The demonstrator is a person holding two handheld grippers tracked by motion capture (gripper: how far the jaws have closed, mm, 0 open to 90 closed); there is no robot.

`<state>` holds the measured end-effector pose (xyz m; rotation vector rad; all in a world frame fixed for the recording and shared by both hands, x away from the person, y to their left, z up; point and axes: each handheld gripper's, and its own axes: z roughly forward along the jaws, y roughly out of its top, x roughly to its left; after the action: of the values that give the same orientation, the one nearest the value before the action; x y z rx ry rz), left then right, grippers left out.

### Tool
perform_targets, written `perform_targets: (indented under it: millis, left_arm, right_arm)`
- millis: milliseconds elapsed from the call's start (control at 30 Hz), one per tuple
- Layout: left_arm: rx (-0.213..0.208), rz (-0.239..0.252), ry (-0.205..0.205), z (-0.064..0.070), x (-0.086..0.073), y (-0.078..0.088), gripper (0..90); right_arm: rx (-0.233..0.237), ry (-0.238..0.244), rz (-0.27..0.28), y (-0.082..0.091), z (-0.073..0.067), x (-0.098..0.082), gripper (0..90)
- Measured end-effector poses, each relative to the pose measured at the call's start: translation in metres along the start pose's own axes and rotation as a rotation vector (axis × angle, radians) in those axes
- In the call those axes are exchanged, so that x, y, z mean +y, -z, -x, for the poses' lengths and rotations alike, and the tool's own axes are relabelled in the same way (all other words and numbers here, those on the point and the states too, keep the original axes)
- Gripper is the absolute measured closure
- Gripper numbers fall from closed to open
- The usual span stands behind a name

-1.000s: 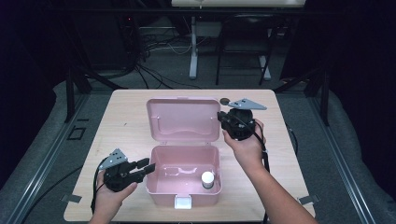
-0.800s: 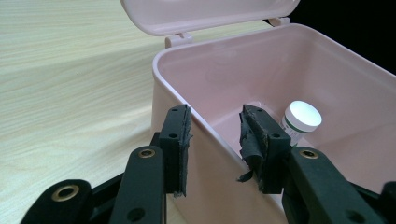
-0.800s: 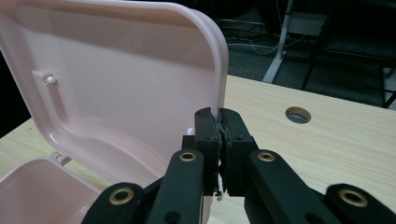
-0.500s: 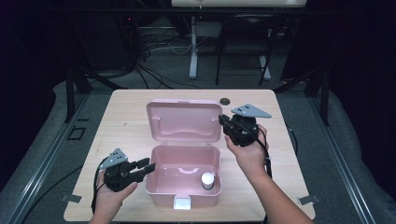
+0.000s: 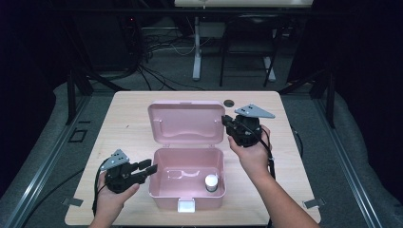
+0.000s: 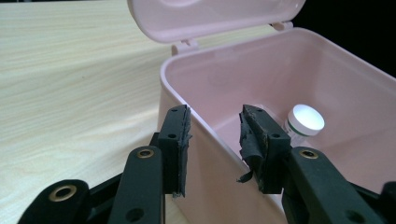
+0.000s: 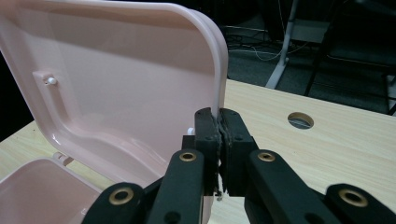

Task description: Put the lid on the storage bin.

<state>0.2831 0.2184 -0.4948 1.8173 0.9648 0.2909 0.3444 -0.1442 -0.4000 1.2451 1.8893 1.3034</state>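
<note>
Hiding part of the small white-capped jar (image 6: 303, 122) inside the open pink plastic box (image 5: 186, 199) at mid-table, the left gripper (image 6: 215, 135) straddles its left wall, jaws wide, apparently not pressing. The right gripper (image 7: 219, 140) pinches the raised pink lid (image 7: 116, 84) edge, jaws nearly closed.

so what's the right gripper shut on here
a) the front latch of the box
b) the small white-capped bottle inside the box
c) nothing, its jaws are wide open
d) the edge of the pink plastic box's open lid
d: in the right gripper view the right gripper has its jaws pinched together on the side edge of the pink plastic box's raised lid, while the small white-capped bottle stands untouched on the box floor.
</note>
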Motion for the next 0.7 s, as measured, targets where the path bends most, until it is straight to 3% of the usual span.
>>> perform_targets:
  millis: [300, 467, 700]
  left_arm:
    - [0.020, 0.051, 0.008, -0.006, 0.018, 0.008, 62.1]
    - [0.032, 0.077, -0.008, -0.008, 0.032, 0.013, 62.2]
    - [0.051, 0.073, -0.032, -0.006, 0.048, 0.013, 63.0]
  right_arm:
    - [-0.001, 0.006, -0.001, 0.004, -0.002, 0.000, 87.0]
    - [-0.001, 0.015, -0.001, 0.005, -0.002, -0.001, 87.0]
    - [0.001, 0.019, 0.003, 0.007, -0.003, -0.002, 87.0]
